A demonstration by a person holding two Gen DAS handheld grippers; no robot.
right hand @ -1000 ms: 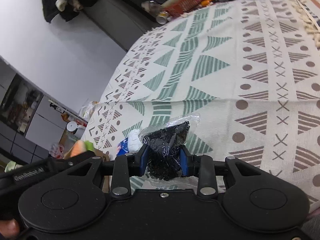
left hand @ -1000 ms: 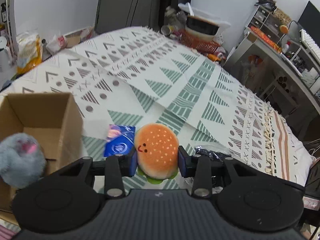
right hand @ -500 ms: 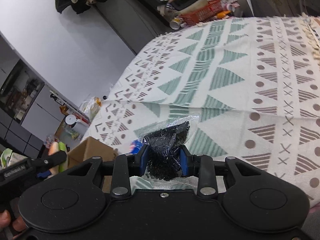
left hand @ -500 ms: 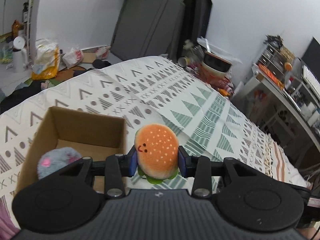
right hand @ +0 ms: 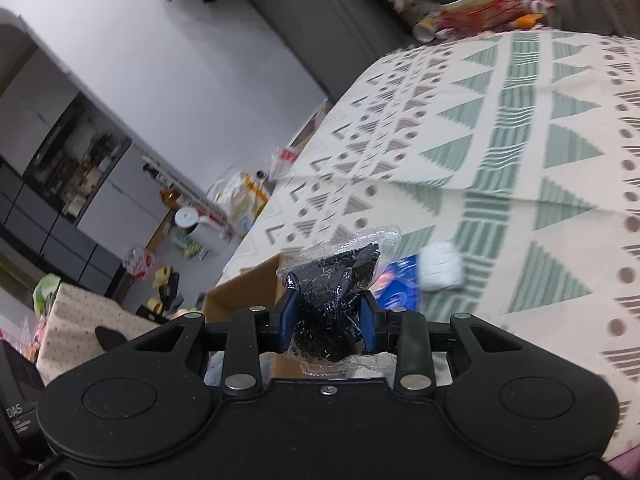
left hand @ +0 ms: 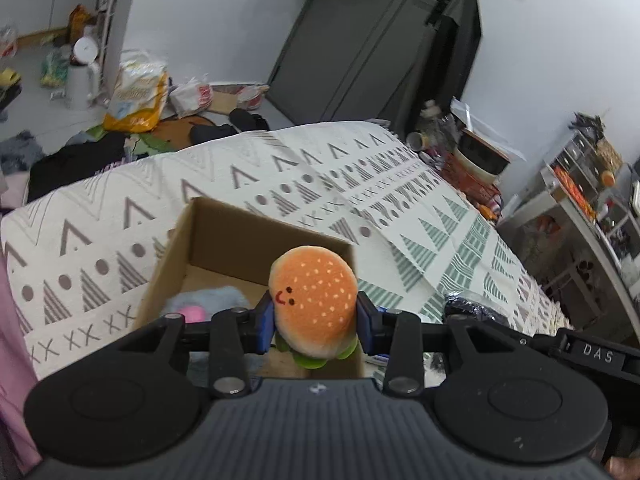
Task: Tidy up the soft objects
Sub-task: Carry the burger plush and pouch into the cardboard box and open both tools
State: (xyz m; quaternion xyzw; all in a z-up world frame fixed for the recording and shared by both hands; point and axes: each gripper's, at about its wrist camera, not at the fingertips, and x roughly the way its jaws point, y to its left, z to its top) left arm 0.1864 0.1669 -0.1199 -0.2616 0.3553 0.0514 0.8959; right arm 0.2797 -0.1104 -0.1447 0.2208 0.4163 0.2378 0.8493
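Our right gripper [right hand: 327, 322] has its blue jaws pinched on a crinkled clear plastic bag of black bits [right hand: 334, 280]. Beyond it we see a brown cardboard box [right hand: 244, 288], a blue packet [right hand: 400, 284] and the patterned bedspread [right hand: 520, 168].

A fluffy toy [left hand: 208, 304] lies in the box [left hand: 248, 228], apparently on the bed [left hand: 400, 208].

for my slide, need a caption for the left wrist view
Left tongs grip a burger plush above an open cardboard box.

Both wrist views look forward, close over the cardboard box [left hand: 256, 236] they share.
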